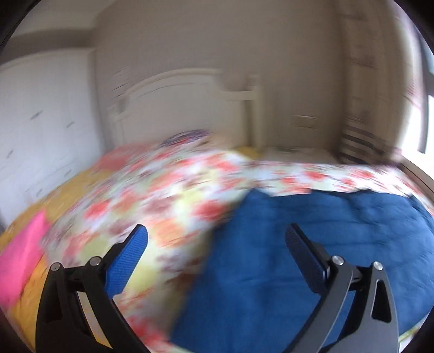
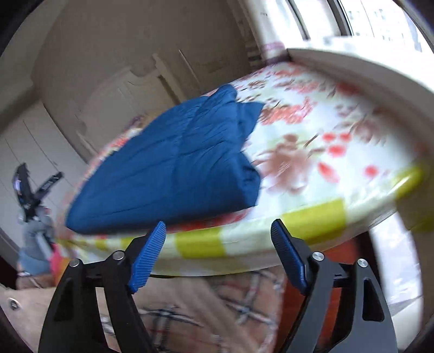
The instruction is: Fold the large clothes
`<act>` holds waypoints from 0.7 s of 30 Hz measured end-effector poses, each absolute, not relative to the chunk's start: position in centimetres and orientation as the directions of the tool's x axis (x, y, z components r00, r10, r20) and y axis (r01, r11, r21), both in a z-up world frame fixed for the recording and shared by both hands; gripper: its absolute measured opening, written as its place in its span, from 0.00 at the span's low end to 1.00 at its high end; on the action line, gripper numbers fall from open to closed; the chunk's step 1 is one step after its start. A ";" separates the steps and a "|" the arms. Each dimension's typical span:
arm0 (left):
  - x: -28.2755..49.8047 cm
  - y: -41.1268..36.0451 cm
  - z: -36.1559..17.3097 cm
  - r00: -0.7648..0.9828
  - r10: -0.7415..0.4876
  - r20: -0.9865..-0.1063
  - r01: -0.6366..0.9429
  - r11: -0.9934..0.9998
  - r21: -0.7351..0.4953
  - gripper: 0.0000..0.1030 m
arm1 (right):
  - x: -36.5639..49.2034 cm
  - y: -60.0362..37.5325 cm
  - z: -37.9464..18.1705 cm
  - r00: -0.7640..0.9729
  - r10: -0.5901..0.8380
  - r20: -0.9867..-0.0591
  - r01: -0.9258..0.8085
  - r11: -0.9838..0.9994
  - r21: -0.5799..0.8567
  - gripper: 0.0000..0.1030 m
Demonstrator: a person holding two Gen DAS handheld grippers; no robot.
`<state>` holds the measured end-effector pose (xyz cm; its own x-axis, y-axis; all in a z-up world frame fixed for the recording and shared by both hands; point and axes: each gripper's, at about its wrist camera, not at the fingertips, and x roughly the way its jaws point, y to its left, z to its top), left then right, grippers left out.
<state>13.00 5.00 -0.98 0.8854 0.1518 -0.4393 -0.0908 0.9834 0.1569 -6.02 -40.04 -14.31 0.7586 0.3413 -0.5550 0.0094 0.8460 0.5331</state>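
A blue quilted garment [image 1: 312,249] lies on the floral bedspread [image 1: 162,190], blurred in the left wrist view. My left gripper [image 1: 217,230] hovers over the garment's left edge, open, with nothing between its blue pads. In the right wrist view the same garment [image 2: 176,168] lies partly folded, with layered edges on its right side. My right gripper [image 2: 218,225] is open and empty, just in front of the bed's near edge and below the garment's front hem. The left gripper [image 2: 42,169] shows small at the far left, held by a person's hand.
A white headboard [image 1: 184,103] and white wardrobe [image 1: 40,122] stand behind the bed. A pink cloth [image 1: 21,249] lies on the yellow sheet at the left. A window [image 2: 379,19] is beyond the bed. Plaid fabric [image 2: 203,312] fills the space under the right gripper.
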 end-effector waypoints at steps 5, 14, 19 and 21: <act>16.5 -2.5 -2.5 0.882 0.000 -0.471 0.128 0.962 0.240 0.98 | -3.4 -38.9 -14.6 0.746 0.409 -0.526 -0.010 0.796 0.605 0.72; 23.1 -4.2 -8.7 0.751 -0.054 -0.658 0.220 0.960 0.173 0.98 | 2.7 -37.3 -13.9 0.752 0.355 -0.556 0.073 0.793 0.604 0.82; 23.1 -3.9 -9.2 0.742 -0.062 -0.668 0.226 0.961 0.162 0.98 | 6.0 -36.8 -14.1 0.786 0.300 -0.541 0.160 0.746 0.646 0.82; 23.1 -3.7 -9.2 0.737 -0.063 -0.673 0.224 0.962 0.155 0.98 | 6.5 -37.1 -14.2 0.800 0.298 -0.521 0.165 0.726 0.668 0.77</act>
